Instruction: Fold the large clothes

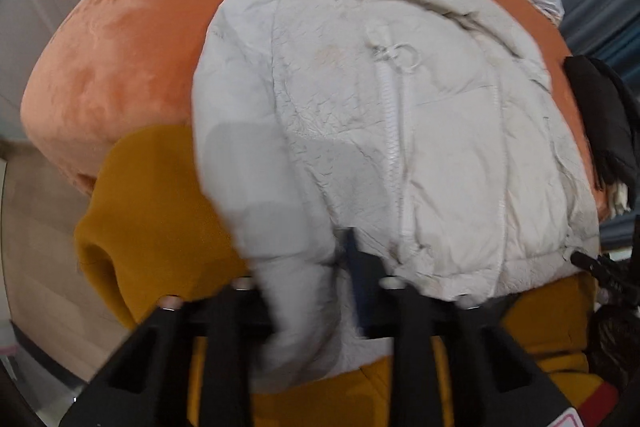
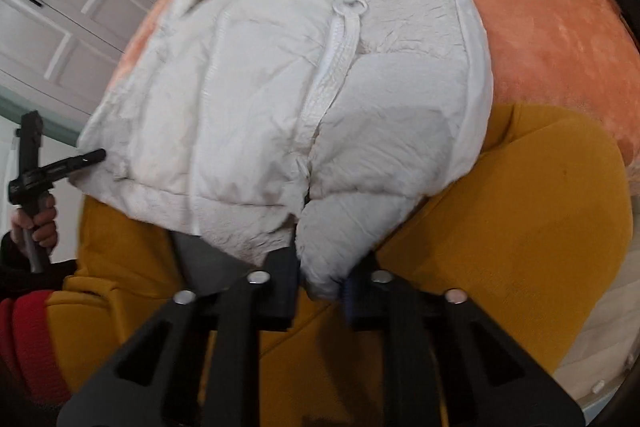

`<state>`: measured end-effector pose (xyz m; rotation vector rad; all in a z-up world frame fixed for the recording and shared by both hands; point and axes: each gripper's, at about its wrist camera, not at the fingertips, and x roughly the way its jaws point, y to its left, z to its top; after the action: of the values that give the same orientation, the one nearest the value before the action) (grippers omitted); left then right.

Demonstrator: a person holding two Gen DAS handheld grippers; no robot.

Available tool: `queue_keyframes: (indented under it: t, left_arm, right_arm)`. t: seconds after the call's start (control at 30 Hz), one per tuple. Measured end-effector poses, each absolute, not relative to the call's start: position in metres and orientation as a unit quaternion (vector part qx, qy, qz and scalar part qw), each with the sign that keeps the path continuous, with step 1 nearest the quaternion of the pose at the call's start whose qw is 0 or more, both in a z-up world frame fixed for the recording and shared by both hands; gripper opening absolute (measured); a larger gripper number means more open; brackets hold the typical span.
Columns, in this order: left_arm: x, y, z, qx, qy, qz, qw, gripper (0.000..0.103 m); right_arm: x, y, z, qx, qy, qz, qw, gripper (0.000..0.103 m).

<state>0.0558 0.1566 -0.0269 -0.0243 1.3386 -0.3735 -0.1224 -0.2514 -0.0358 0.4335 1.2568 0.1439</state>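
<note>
An orange plush blanket [image 1: 120, 39] covers the bed, and on it, ahead of both tools, lies a white puffer jacket [image 1: 400, 115], zipped up, its ring-shaped zipper pull [image 1: 408, 57] near the collar; no brand or writing on it can be read. A mustard-yellow garment [image 2: 520, 227] lies under the jacket's near hem, spreading to either side of the tools. White panelled cupboard doors [image 2: 72, 11] stand beyond the bed to the left of the right tool, and a black garment [image 1: 600, 115] sits at the bed's far right edge in the left wrist view.

The left tool [image 1: 320, 287] points steeply down and is clamped on a blurred fold of the jacket's sleeve or hem that hangs between its fingers. The right tool [image 2: 320, 287] points steeply down too, closed on a puffy corner of the jacket at the hem. In the right wrist view a person's hand [image 2: 36, 223] grips the handle of the left tool, off to the left of the jacket, with a red sleeve cuff [image 2: 28, 339] below it
</note>
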Motion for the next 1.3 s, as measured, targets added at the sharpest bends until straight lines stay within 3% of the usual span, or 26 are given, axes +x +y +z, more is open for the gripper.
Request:
queue_keyframes:
  t: [0.27,0.37,0.5,0.63,0.83,0.93,1.0,1.17,1.3]
  left_arm:
    - [0.013,0.166,0.090,-0.007,0.574,-0.246,0.781,0.006]
    - [0.030,0.161,0.148,-0.063,0.503,-0.263,0.821,0.007]
    - [0.090,0.152,0.176,-0.101,0.422,-0.238,0.869,0.010]
    - [0.168,0.135,0.158,-0.151,0.399,-0.188,0.885,0.016]
    - [0.297,0.097,0.080,-0.088,0.429,-0.113,0.892,0.020]
    - [0.340,0.103,0.043,-0.092,0.487,-0.104,0.862,0.020]
    - [0.359,0.119,0.025,-0.112,0.516,-0.116,0.841,0.020]
    - [0.366,0.147,0.017,-0.109,0.540,-0.149,0.821,0.021]
    - [0.363,0.162,0.029,-0.071,0.562,-0.214,0.796,0.023]
  right_arm:
    - [-0.165,-0.259,0.063,0.163,0.562,0.192,0.788,0.008]
    - [-0.152,-0.280,0.107,0.186,0.488,0.171,0.836,0.008]
    - [-0.091,-0.330,0.135,0.249,0.368,0.106,0.890,0.009]
    - [-0.009,-0.360,0.118,0.293,0.312,0.069,0.901,0.010]
    - [0.106,-0.388,0.065,0.378,0.286,0.009,0.880,0.019]
    - [0.127,-0.398,0.046,0.419,0.265,-0.011,0.868,0.032]
    - [0.122,-0.418,0.041,0.436,0.230,-0.039,0.869,0.053]
    - [0.108,-0.458,0.029,0.453,0.231,-0.084,0.857,0.053]
    - [0.101,-0.440,0.036,0.365,0.269,-0.077,0.888,0.053]
